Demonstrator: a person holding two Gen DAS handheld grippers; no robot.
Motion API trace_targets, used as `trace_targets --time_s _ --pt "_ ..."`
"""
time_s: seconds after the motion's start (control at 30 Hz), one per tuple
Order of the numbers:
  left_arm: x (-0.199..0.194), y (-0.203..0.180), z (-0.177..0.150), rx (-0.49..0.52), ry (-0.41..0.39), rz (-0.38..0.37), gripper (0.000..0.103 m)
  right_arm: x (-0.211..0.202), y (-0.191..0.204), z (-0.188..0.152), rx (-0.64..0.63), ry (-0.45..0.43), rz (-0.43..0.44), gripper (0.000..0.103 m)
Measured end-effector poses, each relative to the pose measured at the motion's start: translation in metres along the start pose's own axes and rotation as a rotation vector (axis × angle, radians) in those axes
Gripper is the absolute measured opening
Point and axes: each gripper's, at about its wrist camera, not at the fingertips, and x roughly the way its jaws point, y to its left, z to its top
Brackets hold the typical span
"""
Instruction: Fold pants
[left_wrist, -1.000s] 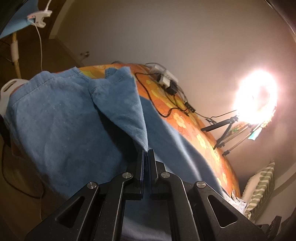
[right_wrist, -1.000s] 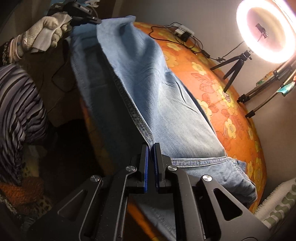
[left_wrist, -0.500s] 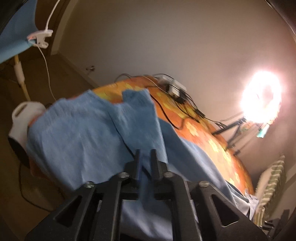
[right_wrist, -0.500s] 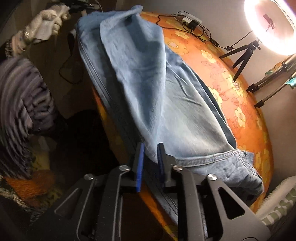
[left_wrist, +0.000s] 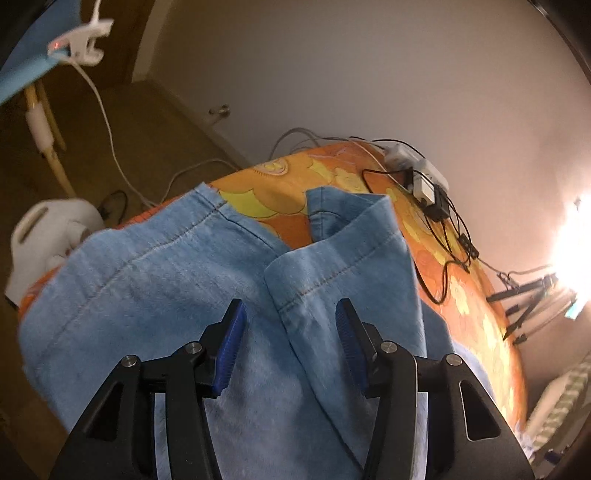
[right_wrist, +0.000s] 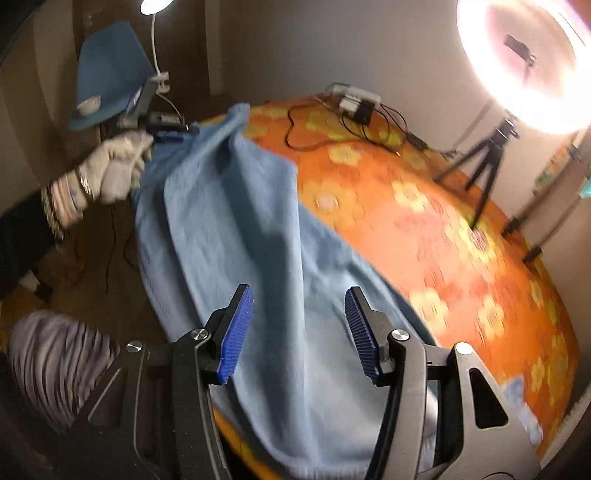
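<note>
Orange flowered bedspread (right_wrist: 443, 236) under blue pants (left_wrist: 155, 280) — ring light (right_wrist: 524, 62) by the wall.

No readable text, label, brand, number or sign in either view. Light blue denim pants (left_wrist: 155, 280), orange flower-patterned cover (right_wrist: 436, 229), white power strip (left_wrist: 421, 177): all unmarked, partly motion-blurred.

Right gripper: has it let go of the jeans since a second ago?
Yes. The right gripper was clamped on the jeans; now its jaws are opening and the denim lies loose on the orange floral cover.
</note>
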Motion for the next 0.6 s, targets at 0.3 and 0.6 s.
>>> trace_targets --time_s 0.3,0.6 --pt "0.009 -0.013 0.0 0.079 -0.033 0.038 0.036 0.061 0.005 0.071 0.039 -0.052 0.078 0.055" --pt "-0.022 -0.012 -0.002 0.067 -0.106 -0.055 0.005 0.103 0.005 0.117 0.1 -0.071 0.13 0.055"
